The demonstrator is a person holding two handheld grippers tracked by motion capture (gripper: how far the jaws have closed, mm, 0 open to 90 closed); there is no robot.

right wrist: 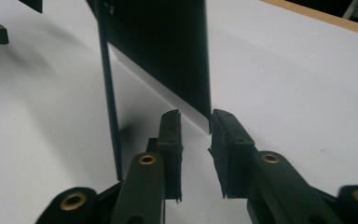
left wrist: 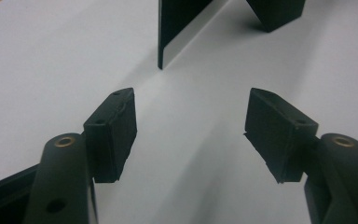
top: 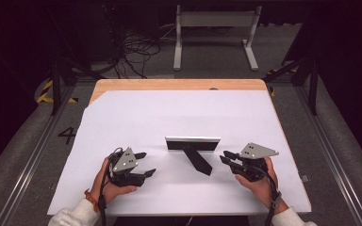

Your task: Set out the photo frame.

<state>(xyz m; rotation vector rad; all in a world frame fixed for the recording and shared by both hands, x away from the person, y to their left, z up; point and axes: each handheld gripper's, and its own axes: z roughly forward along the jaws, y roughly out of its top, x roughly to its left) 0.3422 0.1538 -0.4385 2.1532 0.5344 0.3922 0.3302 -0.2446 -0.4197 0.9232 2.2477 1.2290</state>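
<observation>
Low at the left of the high view, the left gripper (top: 139,165) rests in a hand on the white sheet (top: 136,117), its jaws spread wide with nothing between them. At the middle of the frame stands the picture frame (top: 192,143), upright on its black back leg (top: 199,161), back side toward the person. It looks light, stiff and thin, likely with a breakable glass front, and easy to tip; the side edges seem the safest hold. To the right, the right gripper (top: 226,157) sits just beside the frame's near edge, jaws parted a little and pinching nothing. The sheet covers a wooden table (top: 179,84); beyond it, at the top of the picture, lie grey floor, loose cables (top: 136,49) and a white stand (top: 215,28) in a dark room.
</observation>
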